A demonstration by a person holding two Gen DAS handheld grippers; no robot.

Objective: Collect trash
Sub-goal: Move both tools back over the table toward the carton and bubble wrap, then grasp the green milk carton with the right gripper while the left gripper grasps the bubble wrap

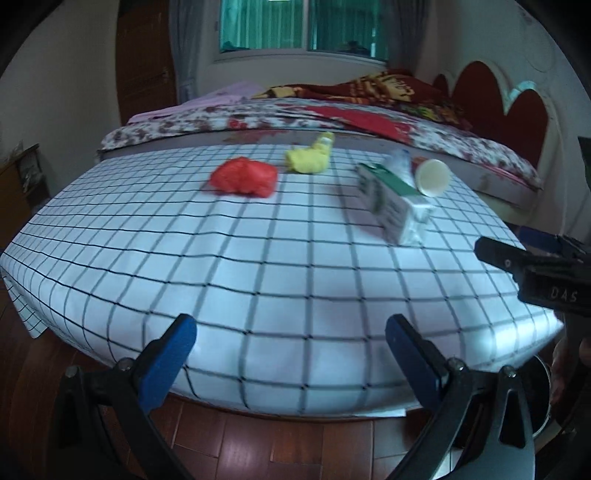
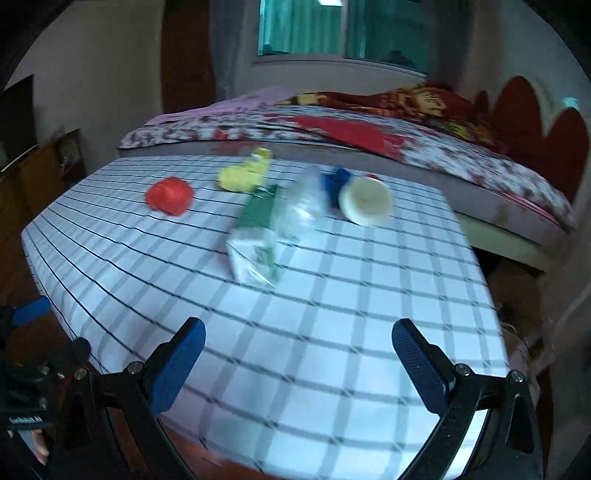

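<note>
Right wrist: blurred clear bottle [image 2: 304, 206] behind carton [image 2: 258, 236].

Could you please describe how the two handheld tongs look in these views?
Both tongs, left and right, have black angled arms with silver bolts, ending in blue rectangular pads. Seen from the left camera, the right unit's black body bears white "DAS" lettering. No sleeves are clearly visible.

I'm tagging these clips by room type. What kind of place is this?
Most likely a home bedroom: a made bed with a floral cover and heart-shaped headboard, and a curtained window behind the checked table.
</note>
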